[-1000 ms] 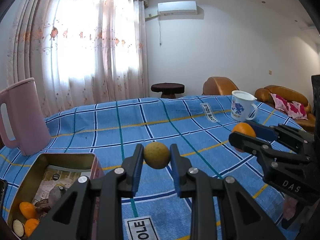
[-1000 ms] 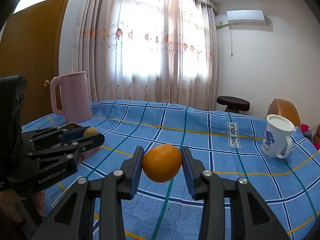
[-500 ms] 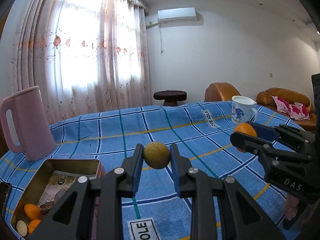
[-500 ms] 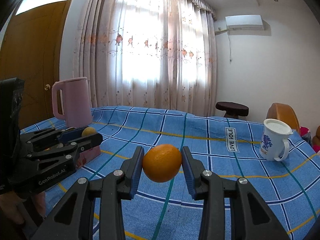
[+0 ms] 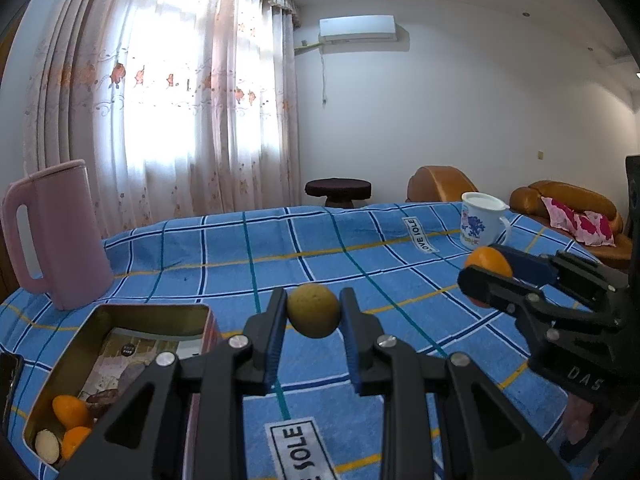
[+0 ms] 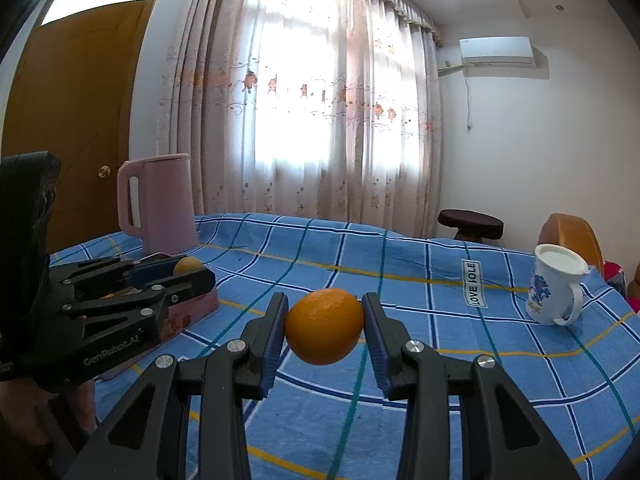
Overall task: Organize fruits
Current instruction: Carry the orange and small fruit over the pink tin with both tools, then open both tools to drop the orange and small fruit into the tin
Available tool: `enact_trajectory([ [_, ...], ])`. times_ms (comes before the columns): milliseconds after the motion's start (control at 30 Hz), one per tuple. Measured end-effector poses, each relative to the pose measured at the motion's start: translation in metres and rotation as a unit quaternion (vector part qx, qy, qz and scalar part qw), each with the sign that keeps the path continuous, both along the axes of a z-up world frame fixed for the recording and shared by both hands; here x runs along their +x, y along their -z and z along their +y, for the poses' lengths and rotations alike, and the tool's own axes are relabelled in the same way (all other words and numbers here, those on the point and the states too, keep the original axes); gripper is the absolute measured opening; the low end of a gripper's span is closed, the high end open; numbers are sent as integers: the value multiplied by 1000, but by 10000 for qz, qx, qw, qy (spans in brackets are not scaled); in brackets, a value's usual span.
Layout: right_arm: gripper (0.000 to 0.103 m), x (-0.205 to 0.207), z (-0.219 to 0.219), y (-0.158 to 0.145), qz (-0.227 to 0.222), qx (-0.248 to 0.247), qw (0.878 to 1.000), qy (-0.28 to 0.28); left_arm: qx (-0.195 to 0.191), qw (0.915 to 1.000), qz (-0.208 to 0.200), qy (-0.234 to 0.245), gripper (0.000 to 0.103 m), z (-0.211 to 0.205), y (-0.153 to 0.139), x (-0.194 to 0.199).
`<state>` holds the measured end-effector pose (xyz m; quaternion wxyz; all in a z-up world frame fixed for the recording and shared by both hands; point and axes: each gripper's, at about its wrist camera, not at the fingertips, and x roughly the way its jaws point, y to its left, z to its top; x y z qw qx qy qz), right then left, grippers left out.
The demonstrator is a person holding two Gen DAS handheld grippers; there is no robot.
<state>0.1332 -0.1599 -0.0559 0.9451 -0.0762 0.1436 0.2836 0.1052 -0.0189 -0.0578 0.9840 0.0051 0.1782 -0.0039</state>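
Observation:
My left gripper [image 5: 313,312] is shut on a dull yellow round fruit [image 5: 313,310] and holds it above the blue checked cloth [image 5: 320,256]. My right gripper [image 6: 324,326] is shut on an orange [image 6: 324,326], also held above the cloth. An open metal tin [image 5: 120,352] lies at the lower left of the left wrist view, with two small oranges [image 5: 70,412] and a pale fruit in its near corner. The right gripper with its orange shows at the right of the left wrist view [image 5: 490,268]. The left gripper with its fruit shows at the left of the right wrist view [image 6: 188,268].
A pink jug [image 5: 56,240] stands at the far left beside the tin. A white mug with a blue print [image 6: 554,290] stands at the far right of the cloth. A dark stool [image 5: 338,190] and brown sofas [image 5: 568,204] stand beyond the table.
Both grippers have risen and tipped upward with their fruits still held; the table sits lower in both views. The grips have not changed.

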Motion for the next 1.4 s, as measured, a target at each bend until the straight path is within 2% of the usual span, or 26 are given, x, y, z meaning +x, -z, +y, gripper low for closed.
enact_trajectory([
  [467, 40, -7, 47, -7, 191, 22, 9985, -516, -230, 9995, 71, -203, 28, 40, -8, -23],
  [767, 40, -18, 96, -18, 197, -24, 9940, -1079, -298, 9970, 224, -684, 28, 94, -18, -39],
  [1100, 40, -35, 154, -16, 221, -301, 9862, -1610, -356, 9912, 486, -1181, 28, 138, -6, -45],
  [1400, 40, -37, 185, -3, 461, -526, 9817, -1770, -391, 9881, 667, -1332, 28, 158, 0, -48],
])
